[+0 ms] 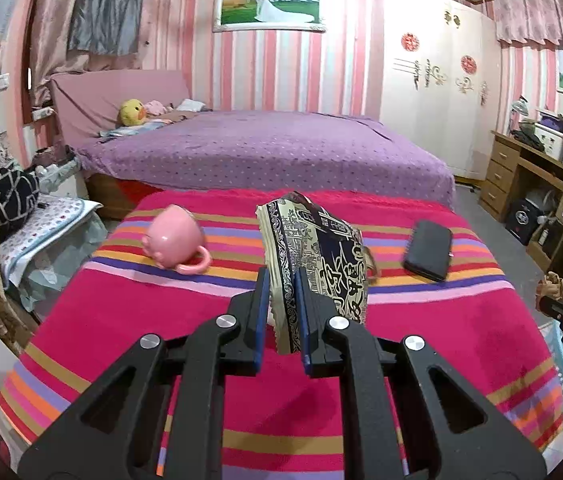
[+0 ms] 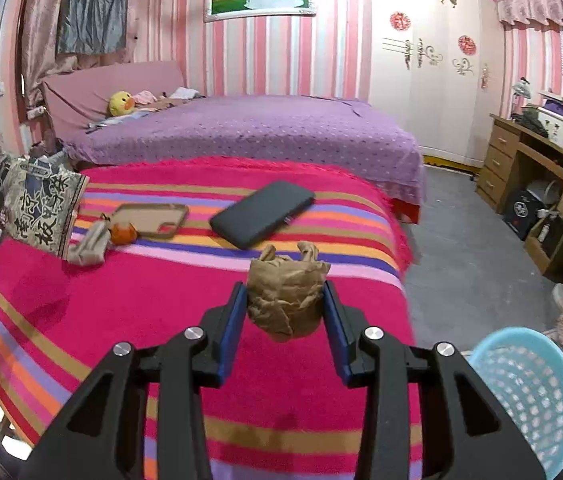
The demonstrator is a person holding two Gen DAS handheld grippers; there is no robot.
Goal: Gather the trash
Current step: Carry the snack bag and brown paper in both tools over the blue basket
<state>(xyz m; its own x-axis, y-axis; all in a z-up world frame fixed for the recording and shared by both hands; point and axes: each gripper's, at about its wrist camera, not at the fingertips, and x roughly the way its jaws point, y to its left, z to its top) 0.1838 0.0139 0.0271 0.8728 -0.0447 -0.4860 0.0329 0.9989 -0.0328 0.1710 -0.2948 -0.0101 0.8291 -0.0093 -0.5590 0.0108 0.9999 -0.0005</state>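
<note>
- Crumpled brown paper wad (image 2: 287, 300) sits pinched between the blue pads of the right gripper (image 2: 285, 300), lifted above the striped blanket (image 2: 121, 320).
- Blue mesh basket (image 2: 529, 392) stands on the floor, low and to the right of that gripper, nearer it than the left.
- Left gripper (image 1: 283, 288) is nearly closed, clamping a patterned snack packet (image 1: 317, 264) upright, farther from the basket.

Pink ceramic mug (image 1: 175, 242) lies on its side on striped red blanket (image 1: 161, 320). Black flat phone (image 2: 262, 213) w/ tan phone case (image 2: 149, 220) just beside. Yellow plush duck (image 2: 120, 104) on purple bed (image 2: 261, 132).
</note>
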